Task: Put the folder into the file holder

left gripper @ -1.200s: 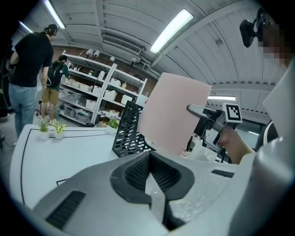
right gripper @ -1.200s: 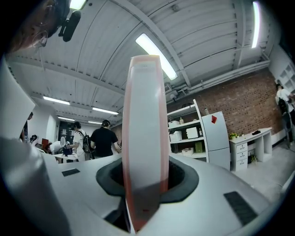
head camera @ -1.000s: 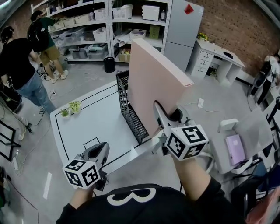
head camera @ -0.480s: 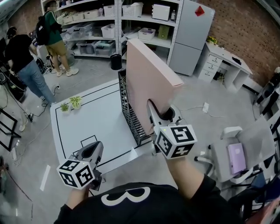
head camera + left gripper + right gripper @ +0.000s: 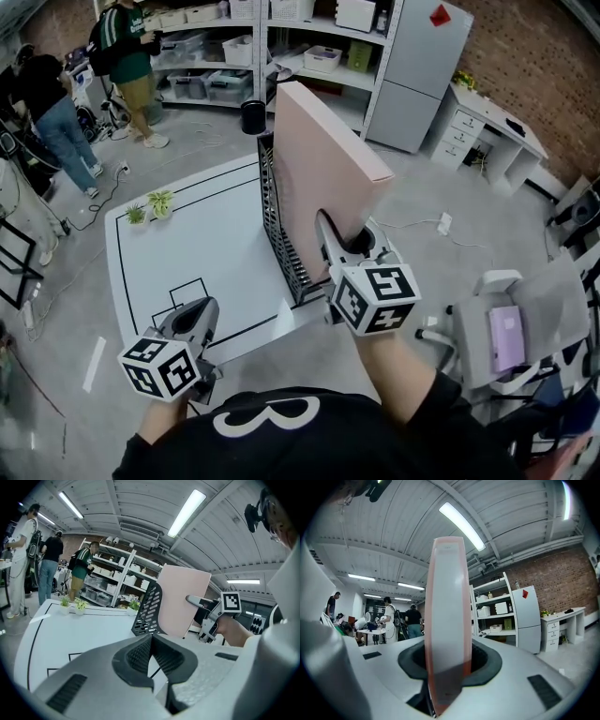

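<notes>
White table [image 5: 211, 248] below me, two little potted plants [image 5: 150, 208] at its far-left corner, well apart from the black mesh file holder [image 5: 277, 230]. My right gripper [image 5: 349, 246] pinches the pink folder [image 5: 319, 159] by its bottom edge, upright just beside that holder. My left gripper [image 5: 195, 319] hovers near the table's front edge, jaws pressed together on nothing.

matt pink folder [image 5: 323, 178] and black perforated metal file holder [image 5: 273, 208].
</notes>
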`<control>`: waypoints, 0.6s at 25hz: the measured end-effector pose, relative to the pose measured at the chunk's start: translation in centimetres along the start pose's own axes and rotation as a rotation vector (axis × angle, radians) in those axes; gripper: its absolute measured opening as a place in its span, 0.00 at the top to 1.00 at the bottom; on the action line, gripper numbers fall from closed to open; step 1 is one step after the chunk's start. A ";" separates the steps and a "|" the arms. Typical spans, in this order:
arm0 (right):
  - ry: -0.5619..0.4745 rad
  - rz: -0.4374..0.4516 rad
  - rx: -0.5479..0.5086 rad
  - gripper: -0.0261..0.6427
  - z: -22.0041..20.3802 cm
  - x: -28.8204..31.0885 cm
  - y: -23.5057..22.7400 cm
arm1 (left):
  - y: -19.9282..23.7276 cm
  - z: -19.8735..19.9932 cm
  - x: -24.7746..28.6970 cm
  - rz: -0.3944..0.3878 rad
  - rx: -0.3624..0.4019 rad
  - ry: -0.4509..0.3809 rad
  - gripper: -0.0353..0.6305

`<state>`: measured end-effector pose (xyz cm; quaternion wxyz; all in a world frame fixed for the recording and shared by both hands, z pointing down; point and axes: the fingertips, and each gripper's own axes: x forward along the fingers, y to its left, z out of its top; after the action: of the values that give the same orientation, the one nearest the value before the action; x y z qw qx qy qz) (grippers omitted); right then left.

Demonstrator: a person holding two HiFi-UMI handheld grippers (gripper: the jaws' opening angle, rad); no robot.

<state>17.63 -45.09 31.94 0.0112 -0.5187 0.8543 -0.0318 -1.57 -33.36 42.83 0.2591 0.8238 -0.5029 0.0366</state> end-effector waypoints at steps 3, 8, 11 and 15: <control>0.024 -0.005 0.009 0.75 -1.4 0.5 -0.1 | 0.5 -0.4 0.1 0.006 -0.011 0.007 0.94; 0.049 -0.016 0.024 0.75 -3.6 0.7 -0.8 | 1.0 -1.5 0.4 0.008 -0.031 0.023 0.94; 0.057 -0.019 0.027 0.75 -4.6 0.8 -1.0 | 1.7 -1.7 0.7 0.017 -0.047 0.019 0.94; 0.079 -0.011 0.021 0.75 -6.5 1.2 -1.1 | 2.4 -2.0 1.4 0.023 -0.058 0.027 0.94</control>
<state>17.74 -46.42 38.47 -0.0171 -0.5217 0.8507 -0.0613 -2.49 -34.43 45.91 0.2892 0.8095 -0.5096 0.0363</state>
